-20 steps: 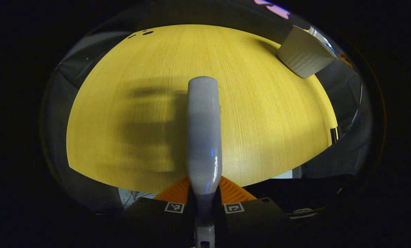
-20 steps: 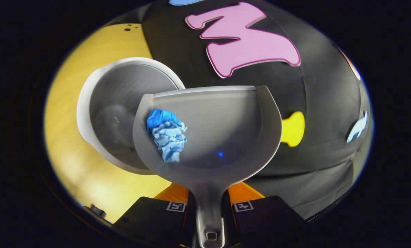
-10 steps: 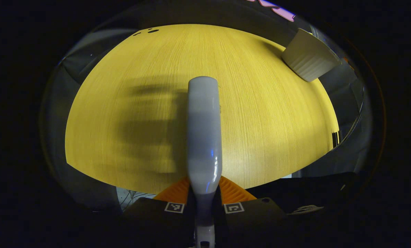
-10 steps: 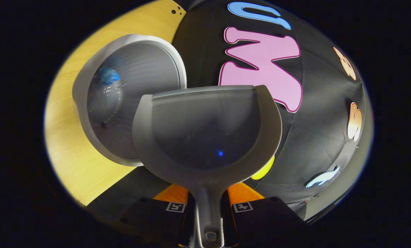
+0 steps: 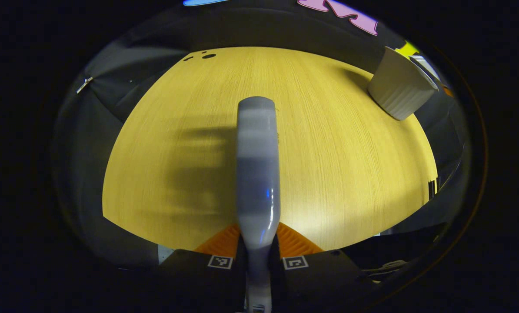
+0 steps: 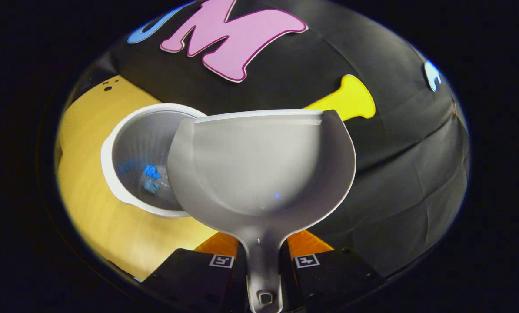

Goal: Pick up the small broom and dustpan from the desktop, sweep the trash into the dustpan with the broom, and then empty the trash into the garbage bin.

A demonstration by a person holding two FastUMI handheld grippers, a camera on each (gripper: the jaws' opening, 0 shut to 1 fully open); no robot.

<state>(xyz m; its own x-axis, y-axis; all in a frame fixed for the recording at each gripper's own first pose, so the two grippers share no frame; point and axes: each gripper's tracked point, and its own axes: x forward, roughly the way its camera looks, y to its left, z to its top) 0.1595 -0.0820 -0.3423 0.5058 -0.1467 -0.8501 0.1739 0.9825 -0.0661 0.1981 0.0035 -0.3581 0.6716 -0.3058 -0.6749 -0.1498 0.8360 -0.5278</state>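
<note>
Left gripper [image 5: 257,254] clamped on broom [image 5: 257,165] above table [image 5: 329,174]; right gripper [image 6: 263,256] gripping dustpan [image 6: 264,169] handle beside bin [image 6: 133,174] holding blue trash [image 6: 151,172].

Below me lies the bench [image 5: 329,165], a yellow wood top with a fine straight grain running away from me. Its far left corner has a few small dark holes [image 5: 208,56]. A soft grey shadow [image 5: 198,174] falls on the wood at the left of the middle, and the light is brighter at the near right part. Behind the bench hangs the booth wall [image 6: 398,165] of black cloth, with folds and seams. At the left, past the bench edge, I see more dark cloth [image 5: 111,82] with a small pale clip [image 5: 84,84] on it.
</note>
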